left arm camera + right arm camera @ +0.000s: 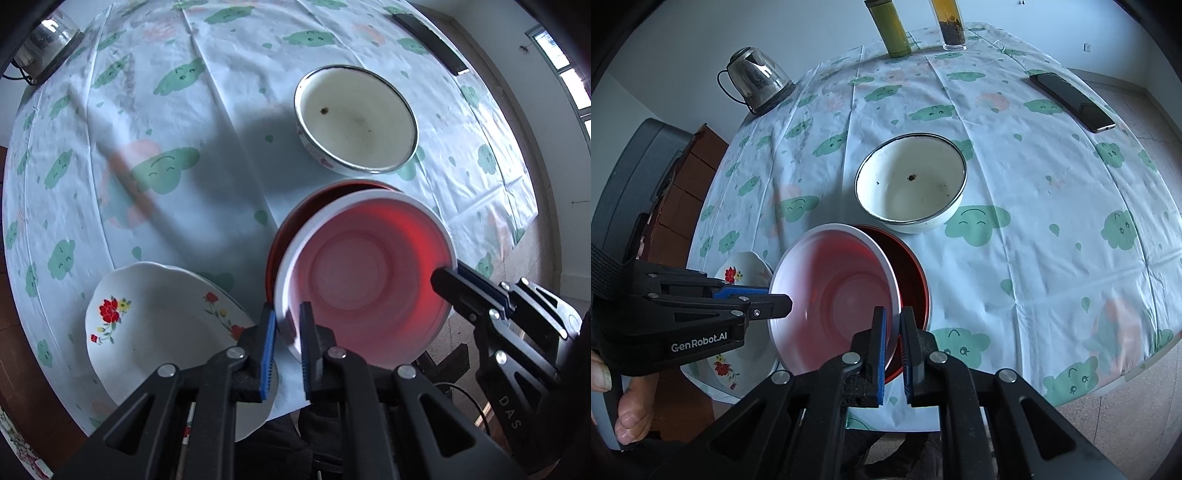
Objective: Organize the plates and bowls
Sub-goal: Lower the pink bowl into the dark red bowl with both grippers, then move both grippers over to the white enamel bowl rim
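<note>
The left gripper is nearest the left wrist camera: its two blue-padded jaws pinch the near-left rim of a translucent white plastic bowl with a red-tinted inside. The right gripper pinches the opposite rim of the same bowl in the same way, with the wall of the bowl between its pads. The bowl is held tilted, above a dark red round plate at the near edge of the table.

The plastic bowl is round and deep, with a pale rim and concentric rings in its base; red shows through its wall. A white enamel bowl with a dark metal rim stands on the table just beyond the red plate; dark specks mark its inside. A white scalloped plate with red flower prints lies at the near-left edge of the table, beside the red plate.

Most of the red plate is covered by the plastic bowl; only an arc shows. Whether the bowl touches the plate cannot be told. The near part of the flowered plate is hidden behind the left gripper. A blurred brown streak crosses the cloud-print tablecloth in the left wrist view; it cannot be identified.

A person's hand grips the left gripper's handle at the lower left of the right wrist view.
</note>
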A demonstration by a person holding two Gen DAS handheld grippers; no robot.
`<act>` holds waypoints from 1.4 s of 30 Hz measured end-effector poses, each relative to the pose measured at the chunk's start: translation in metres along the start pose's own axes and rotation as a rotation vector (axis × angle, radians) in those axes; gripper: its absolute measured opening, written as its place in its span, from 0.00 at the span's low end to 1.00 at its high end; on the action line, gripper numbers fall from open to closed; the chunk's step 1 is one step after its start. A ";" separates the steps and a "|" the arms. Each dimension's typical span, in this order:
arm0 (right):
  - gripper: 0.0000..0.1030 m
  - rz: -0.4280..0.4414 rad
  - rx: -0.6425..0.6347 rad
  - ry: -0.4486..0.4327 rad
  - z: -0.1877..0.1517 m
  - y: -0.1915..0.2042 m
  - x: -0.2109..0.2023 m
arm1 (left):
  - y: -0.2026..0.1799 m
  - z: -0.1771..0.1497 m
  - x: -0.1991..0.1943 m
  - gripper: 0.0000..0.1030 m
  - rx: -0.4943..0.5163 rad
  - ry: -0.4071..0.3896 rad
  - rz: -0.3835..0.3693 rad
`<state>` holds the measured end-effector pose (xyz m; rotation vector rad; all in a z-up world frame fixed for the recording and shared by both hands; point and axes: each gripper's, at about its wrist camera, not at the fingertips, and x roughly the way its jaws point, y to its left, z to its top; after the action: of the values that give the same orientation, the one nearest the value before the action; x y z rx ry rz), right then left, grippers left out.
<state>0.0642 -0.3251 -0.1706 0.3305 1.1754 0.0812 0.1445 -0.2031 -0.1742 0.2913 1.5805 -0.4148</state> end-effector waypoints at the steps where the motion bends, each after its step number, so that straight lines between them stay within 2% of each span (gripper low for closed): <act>1: 0.09 0.000 -0.001 0.003 -0.001 0.000 0.001 | -0.001 0.001 0.000 0.08 0.004 -0.003 0.005; 6: 0.09 0.003 -0.001 0.013 -0.003 -0.001 0.003 | -0.008 0.001 0.001 0.11 0.031 -0.018 0.035; 8: 0.09 0.004 0.003 0.014 -0.003 -0.002 0.004 | -0.010 0.002 0.001 0.21 0.039 -0.028 0.038; 16: 0.10 -0.019 0.002 0.023 -0.003 -0.002 0.011 | -0.011 0.004 0.004 0.29 0.035 -0.032 0.038; 19: 0.17 -0.014 -0.011 0.028 -0.003 -0.001 0.012 | -0.008 0.003 0.003 0.35 0.025 -0.033 0.032; 23: 0.39 -0.030 -0.053 0.023 -0.004 0.007 0.012 | -0.002 0.002 0.000 0.41 0.024 -0.035 0.034; 25: 0.43 -0.043 -0.063 0.002 -0.004 0.009 0.008 | 0.001 0.001 0.000 0.41 0.022 -0.037 0.038; 27: 0.54 -0.059 -0.058 -0.015 -0.004 0.009 0.004 | 0.002 0.001 0.000 0.42 0.020 -0.038 0.037; 29: 0.59 -0.078 -0.049 -0.034 -0.003 0.005 0.001 | 0.002 0.001 0.000 0.42 0.019 -0.037 0.039; 37: 0.59 -0.077 -0.008 -0.056 -0.002 -0.004 -0.002 | 0.000 0.000 -0.004 0.43 0.033 -0.049 0.051; 42: 0.59 -0.040 0.002 -0.076 0.000 -0.004 -0.007 | 0.002 0.004 -0.008 0.44 0.019 -0.060 0.047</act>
<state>0.0608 -0.3308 -0.1657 0.3097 1.1064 0.0322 0.1492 -0.2023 -0.1662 0.3271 1.5089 -0.3988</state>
